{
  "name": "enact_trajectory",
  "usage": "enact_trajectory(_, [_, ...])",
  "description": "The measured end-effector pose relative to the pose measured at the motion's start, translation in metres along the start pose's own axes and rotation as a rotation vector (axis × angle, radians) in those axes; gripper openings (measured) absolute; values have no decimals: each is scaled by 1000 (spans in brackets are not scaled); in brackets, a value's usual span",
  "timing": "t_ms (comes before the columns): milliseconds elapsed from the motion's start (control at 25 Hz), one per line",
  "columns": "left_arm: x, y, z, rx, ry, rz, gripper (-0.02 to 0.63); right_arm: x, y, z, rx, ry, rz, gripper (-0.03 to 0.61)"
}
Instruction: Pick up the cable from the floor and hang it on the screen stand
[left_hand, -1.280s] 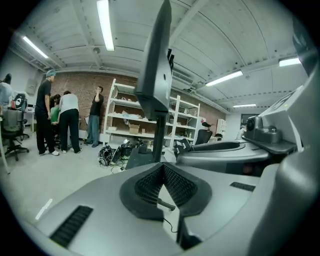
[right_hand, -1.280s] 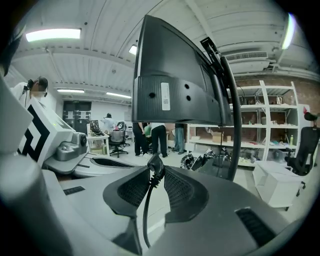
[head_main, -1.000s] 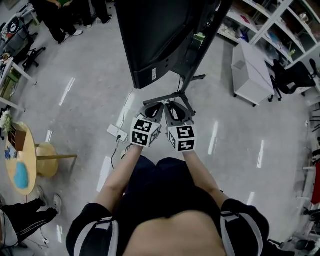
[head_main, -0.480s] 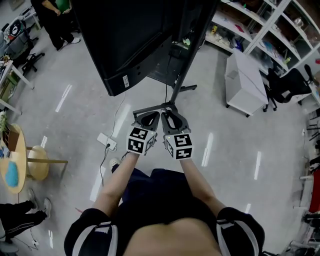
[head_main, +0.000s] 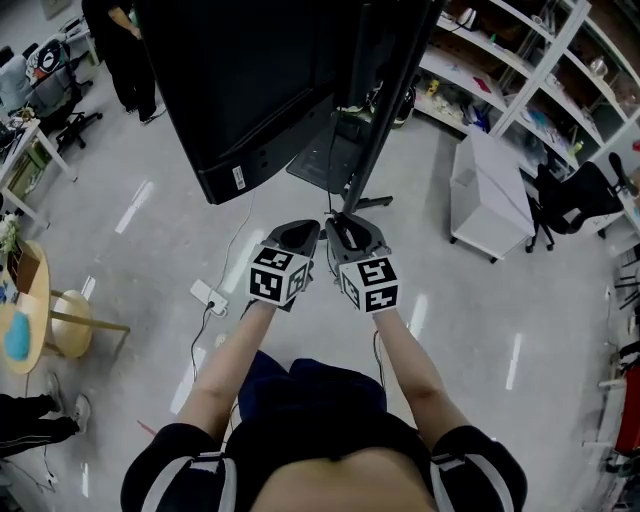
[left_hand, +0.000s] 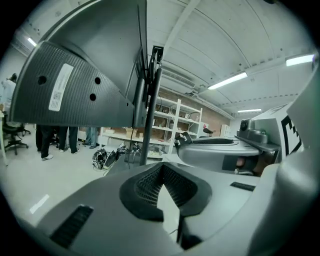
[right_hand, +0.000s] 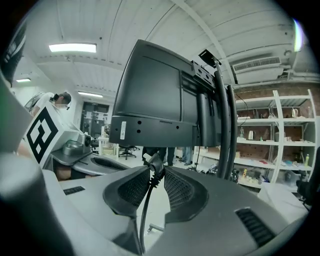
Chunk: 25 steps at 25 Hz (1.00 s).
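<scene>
– Tongs first: how does each pair stand?
– Right tongs (right_hand: 156, 172) are closed on the cable (right_hand: 145, 210). Its dark plug end (right_hand: 151, 164) pokes up just above the ribbed pads (right_hand: 134, 189), and the cord drops down between the two jaws. Left tongs (left_hand: 161, 167) are closed too, tips touching, and I see nothing pinched between them.
– Where do they sit, seen from the head?
– Side by side in front of the person and nearly touching, left tongs (head_main: 300, 230) on the left and right tongs (head_main: 350, 228) on the right.
– And the cable itself?
– Its gripped end is up off the floor (head_main: 150, 250), held by the right tongs only. It isn't on the screen stand (head_main: 385, 110). Both pairs hover just short of the stand's base legs (head_main: 365, 203), below the lower edge of the big dark screen (head_main: 250, 80).
– What does the right gripper view show ahead?
– The screen's dark body is above the jaws. The stand's upright poles (right_hand: 225, 125) are to the right, apart from the plug.
– Anything else around?
– A white power strip (head_main: 208, 296) lies on the floor to the left of the left tongs, with a thin lead running from it. A white cabinet (head_main: 490, 180) stands at the right, with shelves (head_main: 520, 60) behind it. At the far left edge is a round wooden tabletop (head_main: 15, 335) with a stool (head_main: 70, 325) beside it.
</scene>
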<state>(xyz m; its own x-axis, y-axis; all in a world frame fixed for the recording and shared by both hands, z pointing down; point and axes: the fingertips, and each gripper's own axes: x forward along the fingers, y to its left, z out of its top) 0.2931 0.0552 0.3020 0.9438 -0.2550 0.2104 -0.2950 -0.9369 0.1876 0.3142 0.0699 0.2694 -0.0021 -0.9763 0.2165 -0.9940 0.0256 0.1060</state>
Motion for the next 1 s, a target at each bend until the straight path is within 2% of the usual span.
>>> enact_trajectory(200, [8,-3,45,23,-29,8,6,11,-13,40,-28,-35,44,104])
enact_trajectory(400, [13,17,99,-13,-74,8,6,37,-30,88,-55,-80,62,104])
enact_trajectory(600, [30,24,174,10,-153,-17,6,61,-67,155,-79,-137,82,104])
enact_trajectory(720, [42,25,220,63,-199,-37,6,72,-89,199,-111,-167,96,104])
enact_trajectory(800, [50,27,243,94,-217,-46,6,79,-102,224,-134,-183,104,104])
enact_trajectory(920, [59,32,271,86,-240,-60,6,90,-116,258,-173,-202,113,104])
enact_trajectory(1000, [63,36,286,107,-247,-55,6,97,-123,279,-193,-220,122,104])
